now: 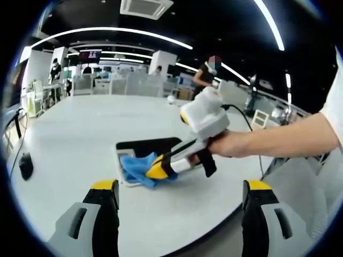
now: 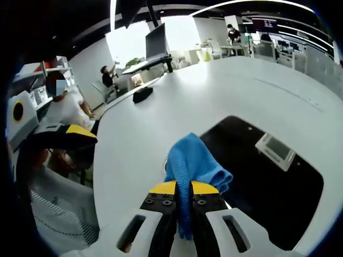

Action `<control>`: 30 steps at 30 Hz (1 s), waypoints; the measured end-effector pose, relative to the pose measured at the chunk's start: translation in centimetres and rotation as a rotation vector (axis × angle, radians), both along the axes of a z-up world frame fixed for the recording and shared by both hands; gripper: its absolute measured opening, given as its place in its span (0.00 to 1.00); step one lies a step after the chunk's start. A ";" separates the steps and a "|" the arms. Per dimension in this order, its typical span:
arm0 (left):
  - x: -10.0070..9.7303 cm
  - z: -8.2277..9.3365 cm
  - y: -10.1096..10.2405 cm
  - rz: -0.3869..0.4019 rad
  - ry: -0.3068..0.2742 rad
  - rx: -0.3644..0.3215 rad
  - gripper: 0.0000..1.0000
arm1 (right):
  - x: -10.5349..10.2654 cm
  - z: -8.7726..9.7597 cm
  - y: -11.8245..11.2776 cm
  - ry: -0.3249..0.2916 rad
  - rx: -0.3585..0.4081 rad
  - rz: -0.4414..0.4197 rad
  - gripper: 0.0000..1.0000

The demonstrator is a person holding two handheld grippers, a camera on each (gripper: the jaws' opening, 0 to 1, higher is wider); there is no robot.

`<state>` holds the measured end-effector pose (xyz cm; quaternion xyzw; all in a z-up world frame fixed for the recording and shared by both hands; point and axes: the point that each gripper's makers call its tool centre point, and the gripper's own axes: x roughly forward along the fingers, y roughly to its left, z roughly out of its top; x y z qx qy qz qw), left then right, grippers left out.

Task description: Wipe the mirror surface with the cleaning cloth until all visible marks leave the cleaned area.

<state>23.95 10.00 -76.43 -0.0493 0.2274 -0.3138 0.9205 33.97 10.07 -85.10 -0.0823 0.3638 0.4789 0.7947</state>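
Note:
A dark rectangular mirror point(image 1: 153, 144) lies flat on the white table point(image 1: 75, 128). In the right gripper view the mirror point(image 2: 268, 193) reflects a ceiling unit. A blue cleaning cloth point(image 1: 135, 168) rests on the mirror's near left corner. My right gripper point(image 1: 154, 170), held by a hand coming from the right, is shut on it. In its own view the right gripper point(image 2: 183, 188) pinches the cloth point(image 2: 195, 163) between its yellow-tipped jaws at the mirror's edge. My left gripper point(image 1: 181, 186) hovers open and empty, short of the mirror. The left gripper point(image 2: 67, 136) also sits at the table's left edge.
A black mouse point(image 1: 25, 166) lies near the table's left edge, the same mouse point(image 2: 142, 95) showing farther up the table. A monitor point(image 2: 155, 40) stands at the far end. A person point(image 2: 64, 107) sits beside the table, and others stand in the background point(image 1: 206, 75).

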 end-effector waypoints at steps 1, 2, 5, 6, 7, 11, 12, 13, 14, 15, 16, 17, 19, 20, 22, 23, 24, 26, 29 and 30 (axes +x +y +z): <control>0.0 0.0 0.0 0.000 0.000 0.000 0.96 | 0.0 0.0 0.1 0.000 0.001 0.001 0.03; 0.0 0.0 0.0 -0.001 0.000 0.000 0.96 | 0.0 0.0 0.1 0.000 0.001 0.002 0.03; 0.0 0.0 0.0 -0.001 0.000 -0.002 0.96 | -0.1 0.0 0.3 0.001 0.005 0.002 0.03; 0.0 0.0 -0.1 -0.001 0.000 -0.002 0.96 | -0.1 0.0 0.4 0.001 0.007 0.002 0.03; 0.0 0.0 -0.1 -0.002 0.000 -0.002 0.96 | -0.2 0.0 0.5 -0.001 0.008 0.003 0.03; -0.1 0.0 -0.1 -0.004 0.001 -0.003 0.96 | -0.3 0.1 1.0 0.000 0.013 0.006 0.03; -0.1 0.0 -0.1 -0.004 0.001 -0.004 0.96 | -0.3 0.1 1.0 0.000 0.014 0.007 0.03; -0.1 0.0 -0.1 -0.004 0.001 -0.005 0.96 | -0.3 0.1 1.2 -0.001 0.016 0.008 0.03; -0.1 0.0 -0.1 -0.004 0.001 -0.005 0.96 | -0.3 0.1 1.3 -0.001 0.017 0.009 0.03; -0.1 0.0 -0.1 -0.005 0.001 -0.005 0.96 | -0.3 0.1 1.3 -0.002 0.017 0.011 0.03; -0.1 0.0 -0.1 -0.005 0.001 -0.005 0.96 | -0.4 0.1 1.5 -0.002 0.019 0.012 0.03; -0.1 0.0 -0.1 -0.005 0.001 -0.006 0.96 | -0.4 0.1 1.5 -0.001 0.019 0.013 0.03; -0.1 0.0 -0.1 -0.006 0.002 -0.006 0.96 | -0.4 0.1 1.6 -0.002 0.020 0.015 0.03; -0.1 0.0 -0.1 -0.006 0.002 -0.006 0.96 | -0.4 0.1 1.7 -0.001 0.021 0.015 0.03; -0.1 0.0 -0.2 -0.008 0.003 -0.007 0.96 | -0.4 0.2 1.9 -0.003 0.022 0.018 0.03; -0.1 0.0 -0.2 -0.008 0.003 -0.007 0.96 | -0.4 0.2 1.9 -0.004 0.022 0.019 0.03; -0.1 0.0 -0.2 -0.008 0.003 -0.008 0.96 | -0.4 0.1 2.0 -0.005 0.023 0.020 0.03; -0.1 0.0 -0.2 -0.009 0.003 -0.008 0.96 | -0.4 0.1 2.0 -0.004 0.025 0.020 0.03; -0.1 0.0 -0.2 -0.010 0.004 -0.008 0.96 | -0.4 0.1 2.1 -0.004 0.025 0.022 0.03; -0.1 0.0 -0.2 -0.011 0.004 -0.009 0.96 | -0.4 0.1 2.1 -0.003 0.025 0.022 0.03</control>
